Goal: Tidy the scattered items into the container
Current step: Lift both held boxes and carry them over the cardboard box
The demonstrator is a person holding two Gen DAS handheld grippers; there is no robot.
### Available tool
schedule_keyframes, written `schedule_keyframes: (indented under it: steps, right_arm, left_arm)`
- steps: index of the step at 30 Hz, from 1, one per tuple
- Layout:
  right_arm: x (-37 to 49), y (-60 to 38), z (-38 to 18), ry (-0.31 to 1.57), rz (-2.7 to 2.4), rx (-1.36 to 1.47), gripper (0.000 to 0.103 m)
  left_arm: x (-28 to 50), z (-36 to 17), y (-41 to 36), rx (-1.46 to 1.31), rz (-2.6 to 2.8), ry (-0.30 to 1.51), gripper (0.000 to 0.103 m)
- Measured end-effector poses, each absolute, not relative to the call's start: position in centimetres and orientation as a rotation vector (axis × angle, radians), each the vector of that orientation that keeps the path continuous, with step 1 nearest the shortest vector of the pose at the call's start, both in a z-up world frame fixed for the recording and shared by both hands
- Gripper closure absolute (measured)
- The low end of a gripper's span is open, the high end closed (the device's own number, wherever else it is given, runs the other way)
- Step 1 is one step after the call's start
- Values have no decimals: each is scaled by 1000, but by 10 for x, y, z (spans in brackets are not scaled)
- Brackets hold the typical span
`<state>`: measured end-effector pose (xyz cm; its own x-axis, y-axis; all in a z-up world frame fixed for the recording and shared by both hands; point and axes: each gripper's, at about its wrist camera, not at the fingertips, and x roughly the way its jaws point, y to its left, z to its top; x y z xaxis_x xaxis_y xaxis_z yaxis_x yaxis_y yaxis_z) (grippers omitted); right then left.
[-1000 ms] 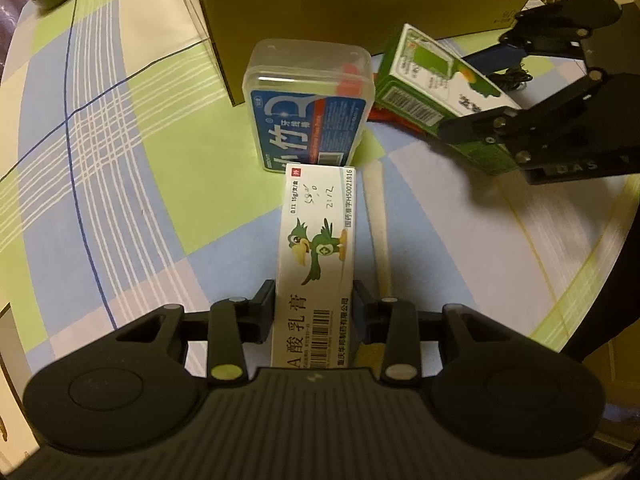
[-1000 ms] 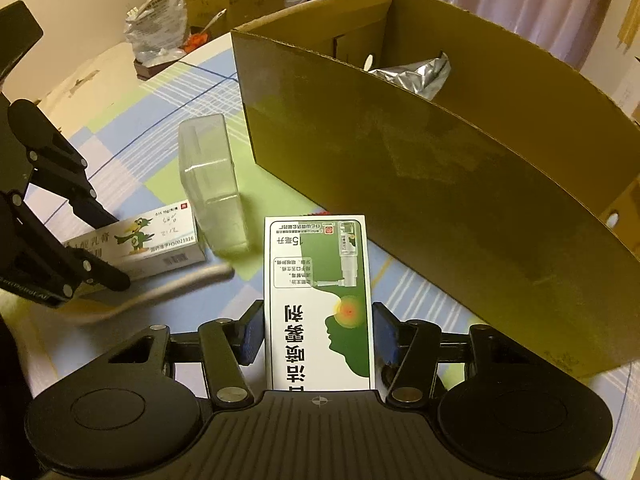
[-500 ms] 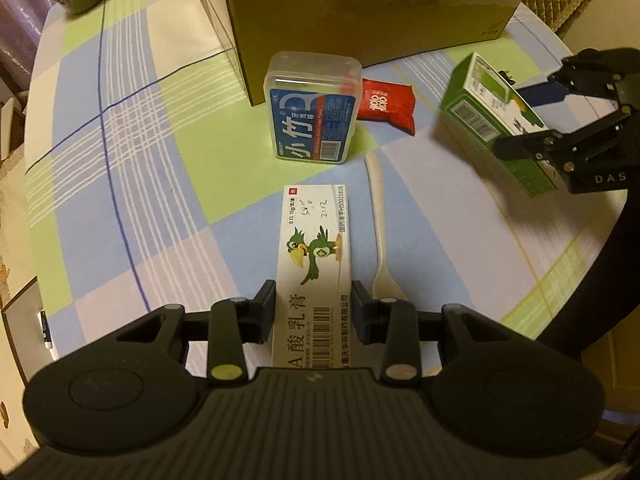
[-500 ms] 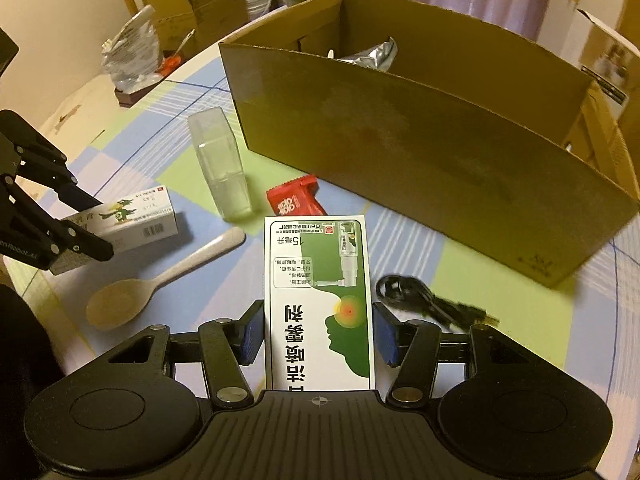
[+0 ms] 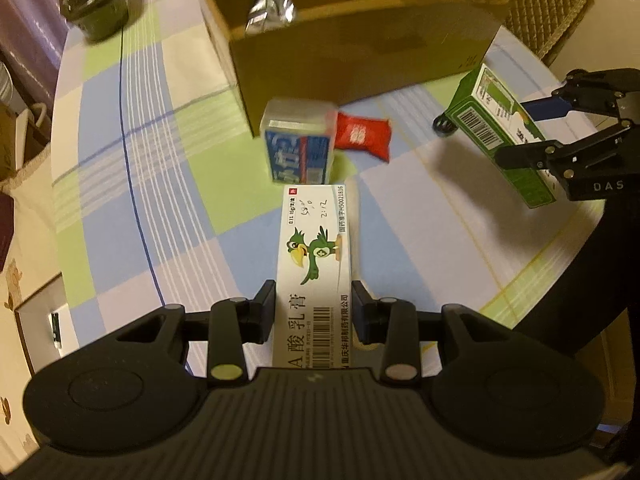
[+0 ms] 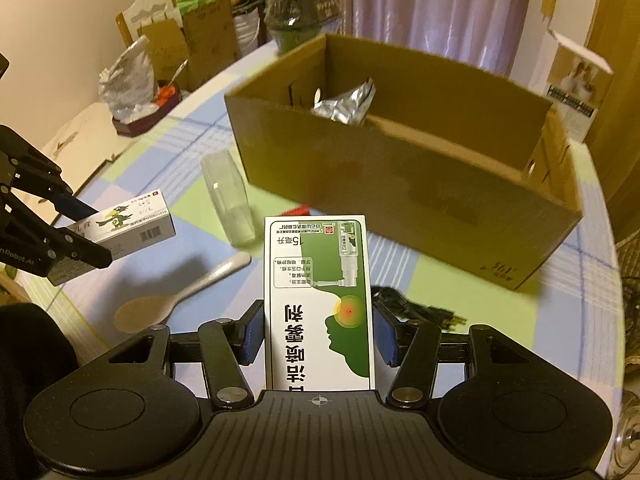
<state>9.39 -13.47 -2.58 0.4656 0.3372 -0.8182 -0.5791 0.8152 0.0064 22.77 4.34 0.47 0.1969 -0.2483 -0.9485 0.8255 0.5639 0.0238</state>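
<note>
The white box with the green bird (image 5: 314, 264) is up in the air, over the checked tablecloth (image 5: 160, 200). The green and white box (image 6: 319, 300) is up in the air too, off to the side, over the black cord (image 6: 416, 312) near the round table's edge.

Below them there is bare cloth to move over. The table edge curves close by the right side.

The cardboard box (image 6: 400, 192) stands open at the back of the table. Only a shiny silver packet (image 6: 346, 104) lies in it, in one corner. Most of its floor is free.

Just in front of the box wall stands a clear plastic case with a blue label (image 5: 298, 146). A red packet (image 5: 362, 134) lies beside it, touching it. A pale spoon (image 6: 180, 296) lies flat on the cloth nearby.

The left gripper (image 5: 314, 312) squeezes the bird box tight on both sides. The right gripper (image 6: 319, 338) grasps the green and white box, its blue pads (image 6: 251, 336) pressed on both sides.
</note>
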Motion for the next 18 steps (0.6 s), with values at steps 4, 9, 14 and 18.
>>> schedule_keyframes:
  steps: [4,9,14,18]
  right_arm:
    - [93,-142,-8,902,557,-266,45]
    - [100,-150,15,872,536,-249,45]
    - [121,-159,44,839,512,-198,45]
    - [140,-160,65,799,497,-191,45]
  left_arm:
    - [225,26,33,607,-834,1101,70]
    - [225,52,11,593,-850,1057,70]
    - [233,78,-18,562,-863,1008,70]
    - [242,96,-43,541,-865,970,70]
